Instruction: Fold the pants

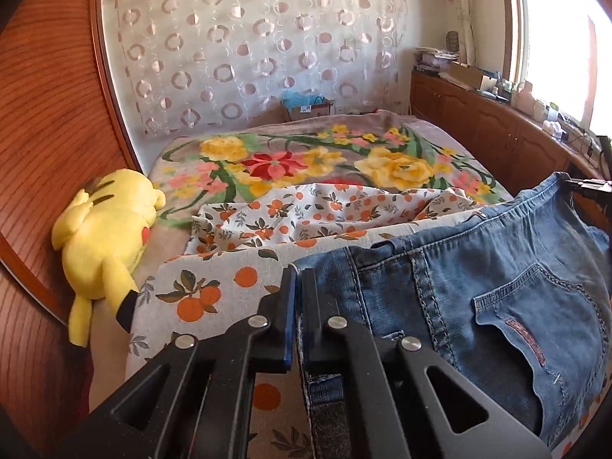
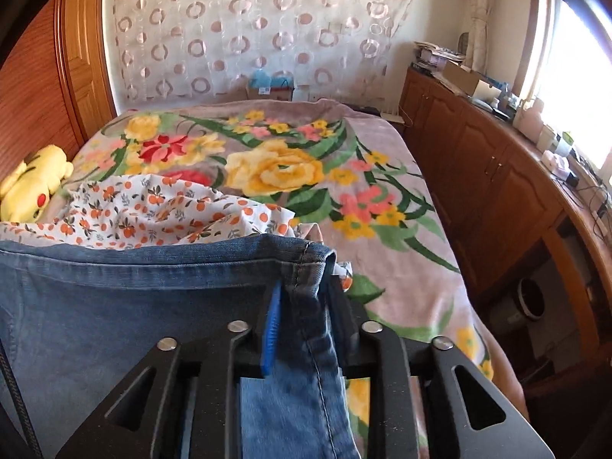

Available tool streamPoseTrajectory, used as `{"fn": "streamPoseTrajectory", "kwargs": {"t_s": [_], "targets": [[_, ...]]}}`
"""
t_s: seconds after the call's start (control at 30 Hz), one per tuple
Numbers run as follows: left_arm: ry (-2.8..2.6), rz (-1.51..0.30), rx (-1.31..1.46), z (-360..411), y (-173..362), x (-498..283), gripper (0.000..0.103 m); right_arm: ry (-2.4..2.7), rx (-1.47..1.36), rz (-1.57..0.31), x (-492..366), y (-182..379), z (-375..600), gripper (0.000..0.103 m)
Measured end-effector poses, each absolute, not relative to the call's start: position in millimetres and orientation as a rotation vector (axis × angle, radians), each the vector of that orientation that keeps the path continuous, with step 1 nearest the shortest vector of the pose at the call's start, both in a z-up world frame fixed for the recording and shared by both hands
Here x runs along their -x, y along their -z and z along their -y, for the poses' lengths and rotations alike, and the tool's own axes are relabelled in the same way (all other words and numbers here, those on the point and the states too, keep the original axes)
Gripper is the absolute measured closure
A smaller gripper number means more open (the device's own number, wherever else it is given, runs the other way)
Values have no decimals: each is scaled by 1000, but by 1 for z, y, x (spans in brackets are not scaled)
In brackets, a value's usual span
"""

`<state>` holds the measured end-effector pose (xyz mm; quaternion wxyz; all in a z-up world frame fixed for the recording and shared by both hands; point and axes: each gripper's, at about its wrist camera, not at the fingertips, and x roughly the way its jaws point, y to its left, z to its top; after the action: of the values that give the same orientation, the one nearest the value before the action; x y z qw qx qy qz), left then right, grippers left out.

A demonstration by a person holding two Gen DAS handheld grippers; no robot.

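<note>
Blue jeans (image 1: 497,267) lie spread on the bed, back pocket up, over an orange-print sheet (image 1: 214,290). My left gripper (image 1: 298,279) is shut on the jeans' near left edge, and a thin strip of denim runs down between its fingers. A black gripper tip (image 1: 587,184) shows at the jeans' far right corner. In the right wrist view the jeans (image 2: 114,306) fill the lower left. Their stitched hem corner hangs between the fingers of my right gripper (image 2: 304,290), whose jaws stand apart around the cloth; the blue pad (image 2: 271,329) is beside the denim.
A yellow plush toy (image 1: 107,237) lies at the bed's left edge against the wooden wardrobe (image 1: 49,134). A floral blanket (image 2: 290,160) covers the far bed. Low wooden cabinets (image 2: 478,160) with clutter on top line the right side under the window.
</note>
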<state>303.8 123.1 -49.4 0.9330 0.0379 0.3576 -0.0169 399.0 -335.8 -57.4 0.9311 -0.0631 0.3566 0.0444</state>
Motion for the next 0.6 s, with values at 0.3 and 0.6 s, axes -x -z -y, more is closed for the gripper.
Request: {"fn": "streamPoseTrajectory", "kwargs": {"t_s": [0.3,0.6], "targets": [[80,-702,-73,-105,29,-267,78,-113,52,-694,-332,43,365,63],[180,-672,-34,-77,19,-225,25,-93,23,-743,-270,49,399,62]]}}
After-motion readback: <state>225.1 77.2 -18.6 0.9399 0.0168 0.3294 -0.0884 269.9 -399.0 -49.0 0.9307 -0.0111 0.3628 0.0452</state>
